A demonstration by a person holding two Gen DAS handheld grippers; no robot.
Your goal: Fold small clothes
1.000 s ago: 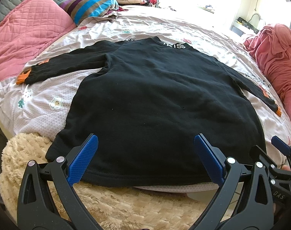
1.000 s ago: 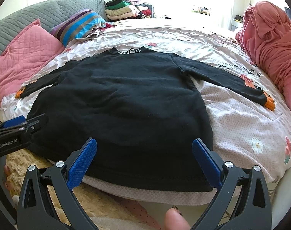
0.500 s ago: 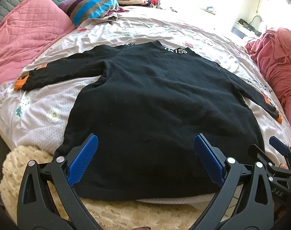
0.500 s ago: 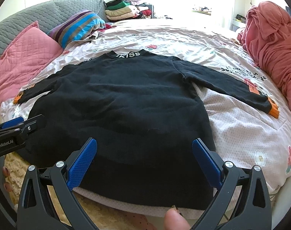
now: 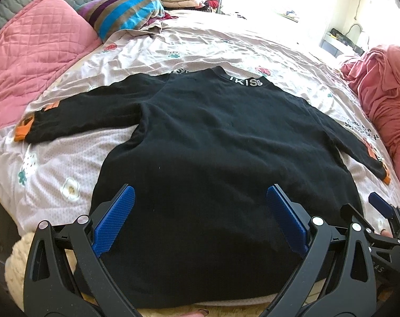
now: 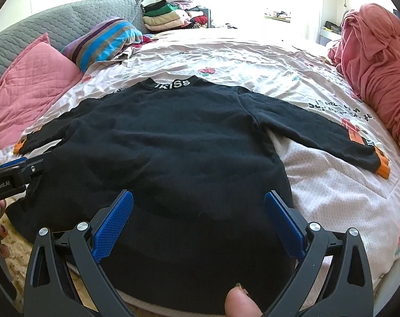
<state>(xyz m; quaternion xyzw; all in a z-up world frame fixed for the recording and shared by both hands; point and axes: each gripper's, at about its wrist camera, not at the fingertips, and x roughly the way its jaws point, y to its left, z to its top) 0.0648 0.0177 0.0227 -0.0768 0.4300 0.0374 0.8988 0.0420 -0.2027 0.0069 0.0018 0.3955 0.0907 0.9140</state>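
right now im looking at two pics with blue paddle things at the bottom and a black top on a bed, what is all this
Those paddles are the fingers of two handheld grippers; a person holds one in each hand, and each carries a camera looking along its fingers. One picture comes from the left gripper, the other from the right gripper. Both are open and hold nothing. A black sweater lies flat on the bedsheet, sleeves spread, collar facing away. Pink pillows, a striped pillow, folded clothes and a pink blanket surround it. The job is to fold the sweater.

Left gripper (image 5: 200,219) and right gripper (image 6: 198,218) both spread wide.
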